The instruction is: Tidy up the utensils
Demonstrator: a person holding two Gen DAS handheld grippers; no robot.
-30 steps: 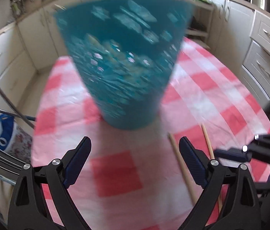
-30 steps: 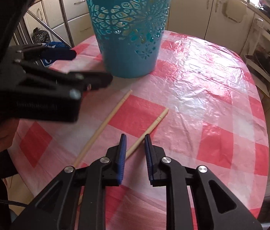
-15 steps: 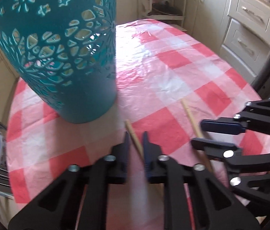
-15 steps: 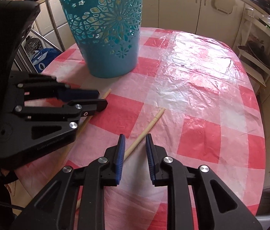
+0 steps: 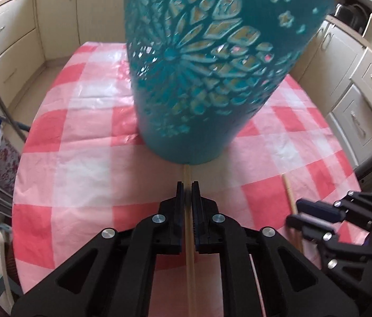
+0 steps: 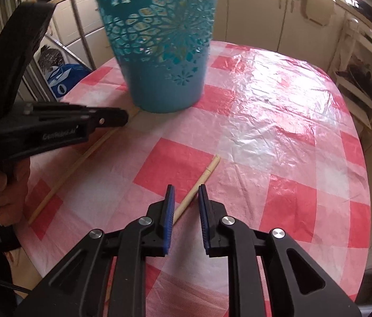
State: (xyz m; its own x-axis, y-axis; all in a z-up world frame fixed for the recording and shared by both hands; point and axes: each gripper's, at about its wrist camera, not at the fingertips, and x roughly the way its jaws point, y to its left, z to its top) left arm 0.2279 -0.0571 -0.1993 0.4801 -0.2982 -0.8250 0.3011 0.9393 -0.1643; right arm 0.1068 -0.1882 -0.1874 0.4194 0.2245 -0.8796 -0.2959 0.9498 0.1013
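I see left gripper point(image 5: 187, 185) clamped on chopstick point(image 5: 189, 251) at frame centre, below bucket point(image 5: 207, 66); right gripper point(image 6: 186, 190) narrowly open astride second chopstick point(image 6: 201, 179)

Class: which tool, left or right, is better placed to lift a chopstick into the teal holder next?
Left. The left tool is shut on its chopstick, near the teal holder. The right tool is open astride the other chopstick.

Both grippers: black plastic scissor-type frames with triangular cut-outs and silver round-head screws. Right gripper point(image 6: 185, 198): ribbed blue finger pads point(image 6: 169, 206). Left gripper point(image 5: 187, 192): pale lettering on its side. Bare-skinned hand point(image 6: 6, 185).
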